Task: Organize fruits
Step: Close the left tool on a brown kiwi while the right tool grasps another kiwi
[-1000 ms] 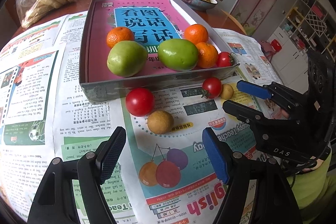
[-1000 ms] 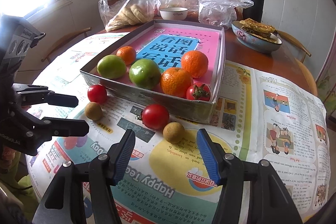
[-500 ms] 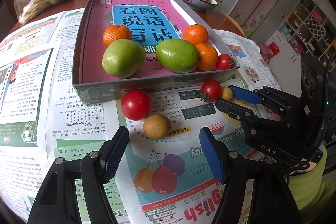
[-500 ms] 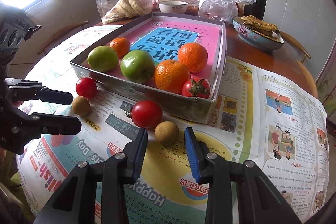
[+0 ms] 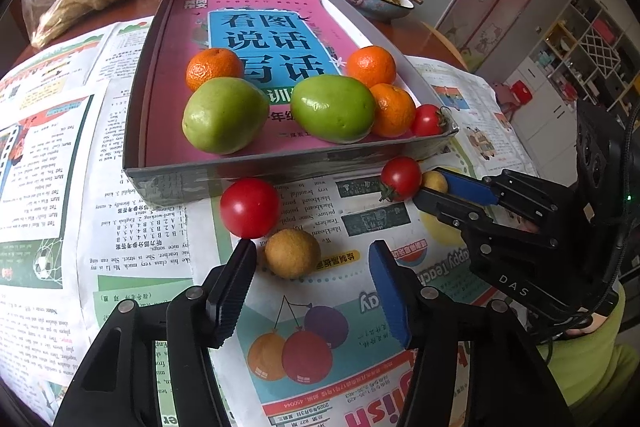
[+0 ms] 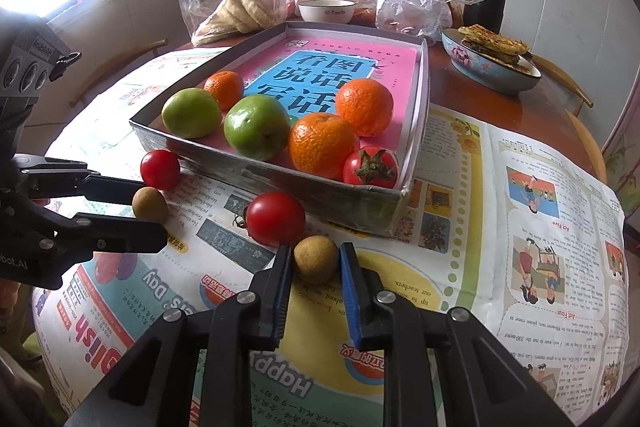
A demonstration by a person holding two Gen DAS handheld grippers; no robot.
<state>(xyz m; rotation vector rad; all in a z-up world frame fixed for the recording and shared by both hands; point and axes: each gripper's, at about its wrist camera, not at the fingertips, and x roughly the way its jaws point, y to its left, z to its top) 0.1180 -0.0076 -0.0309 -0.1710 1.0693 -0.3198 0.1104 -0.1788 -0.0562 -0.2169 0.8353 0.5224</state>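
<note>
Newspaper (image 6: 500,195) covers the table, a shallow box (image 6: 280,179) of fruit at its far side. Near the box, the right gripper (image 6: 314,259) brackets a brown longan (image 6: 316,259), jaws narrowed, contact unclear. Leftward, the left gripper (image 5: 310,259) gapes around another longan (image 5: 292,253).

The left wrist view hides most of the small brown fruit (image 5: 434,181) behind the right claw (image 5: 440,193).

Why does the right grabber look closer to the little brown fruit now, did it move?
Yes. The right gripper came forward toward the tray and narrowed around the brown fruit.
</note>
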